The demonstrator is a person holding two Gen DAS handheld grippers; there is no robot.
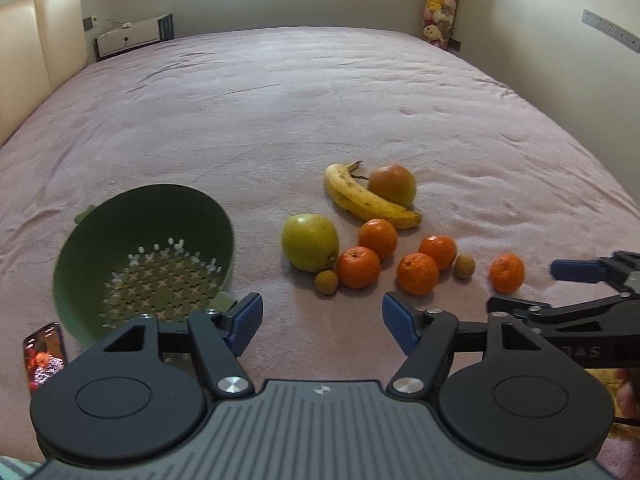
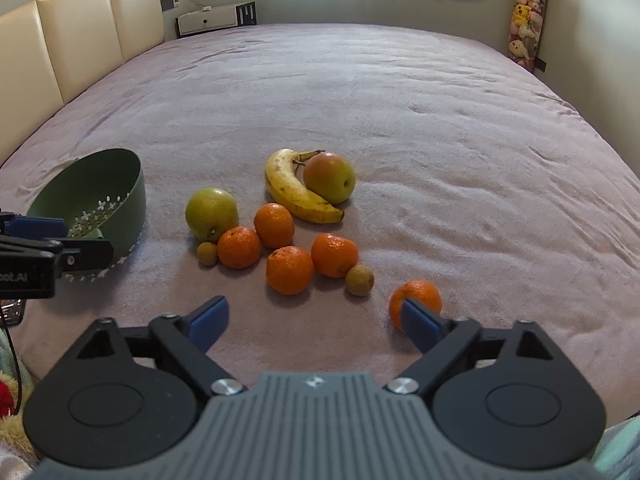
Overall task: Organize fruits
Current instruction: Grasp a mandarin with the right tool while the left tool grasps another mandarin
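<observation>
Fruit lies loose on the pink bedspread: a banana (image 1: 370, 199) (image 2: 298, 192), a red-green apple (image 1: 393, 185) (image 2: 330, 178), a green apple (image 1: 310, 242) (image 2: 211, 213), several oranges around (image 1: 358, 267) (image 2: 290, 270), and two small brown fruits (image 1: 326, 282) (image 2: 359, 279). One orange (image 1: 507, 273) (image 2: 416, 300) lies apart at the right. A green colander (image 1: 144, 258) (image 2: 94, 204) sits tilted at the left. My left gripper (image 1: 322, 318) is open and empty, near the colander's rim. My right gripper (image 2: 314, 318) is open and empty, its right fingertip just in front of the lone orange.
A phone (image 1: 44, 354) with a lit screen lies beside the colander at the front left. A cream headboard (image 2: 80, 36) runs along the bed's left side. A white cabinet (image 2: 216, 20) and a rack of plush toys (image 2: 526, 16) stand at the far wall.
</observation>
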